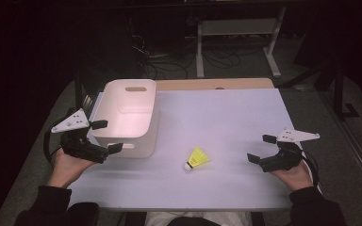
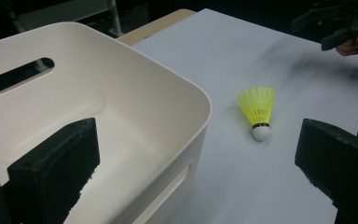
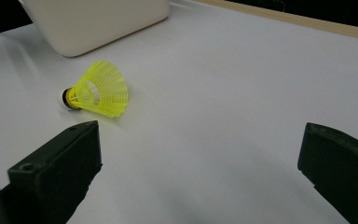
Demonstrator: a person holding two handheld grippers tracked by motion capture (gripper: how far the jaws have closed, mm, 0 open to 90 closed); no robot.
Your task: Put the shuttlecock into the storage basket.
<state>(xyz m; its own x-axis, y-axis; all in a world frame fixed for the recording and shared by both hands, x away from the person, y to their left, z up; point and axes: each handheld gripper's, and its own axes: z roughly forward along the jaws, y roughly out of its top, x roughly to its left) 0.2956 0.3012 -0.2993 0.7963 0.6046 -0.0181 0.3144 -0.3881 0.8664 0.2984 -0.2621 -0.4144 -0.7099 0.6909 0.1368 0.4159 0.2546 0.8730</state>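
A yellow shuttlecock (image 1: 197, 158) with a white cork lies on its side on the white tabletop (image 1: 226, 113), near the front middle. A white plastic bin (image 1: 147, 123) with slot handles stands empty at the left. My left gripper (image 1: 107, 136) is open at the bin's front left corner, one jaw over the bin's inside. In the left gripper view the shuttlecock (image 2: 257, 109) lies to the right of the bin (image 2: 200, 100). My right gripper (image 1: 260, 148) is open and empty at the right, facing the shuttlecock (image 3: 100, 91), which lies ahead of its left jaw.
A wooden table edge (image 1: 217, 84) shows behind the white top. Beyond it are a white frame (image 1: 238, 28) and cables on a dark floor. Bare tabletop lies between the shuttlecock and the right gripper (image 2: 345, 28).
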